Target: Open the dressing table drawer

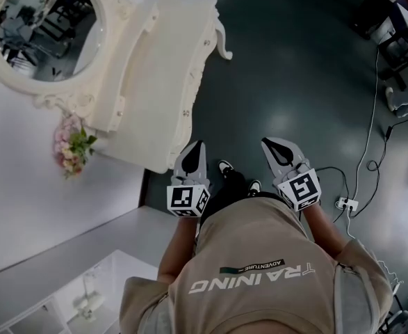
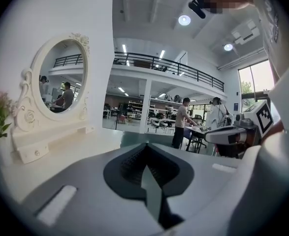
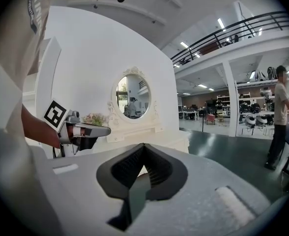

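The white dressing table (image 1: 155, 68) with an oval mirror (image 1: 47, 30) stands against the wall ahead and to my left. Its drawer front (image 1: 193, 82) with small knobs faces the dark floor and looks closed. My left gripper (image 1: 195, 148) is shut and empty, its tips just short of the table's near corner. My right gripper (image 1: 273, 145) is also shut and empty, over the floor to the right. In the left gripper view the jaws (image 2: 145, 144) meet, with the tabletop (image 2: 70, 149) at their left. In the right gripper view the jaws (image 3: 144, 145) meet, and the table (image 3: 169, 139) lies beyond.
A pink flower bunch (image 1: 70, 147) sits at the table's near end by the wall. Cables and a power strip (image 1: 346, 204) lie on the floor at right. Chairs and desks (image 1: 398, 47) stand far right. A low white shelf (image 1: 85, 298) is behind left. People (image 2: 181, 122) stand far off.
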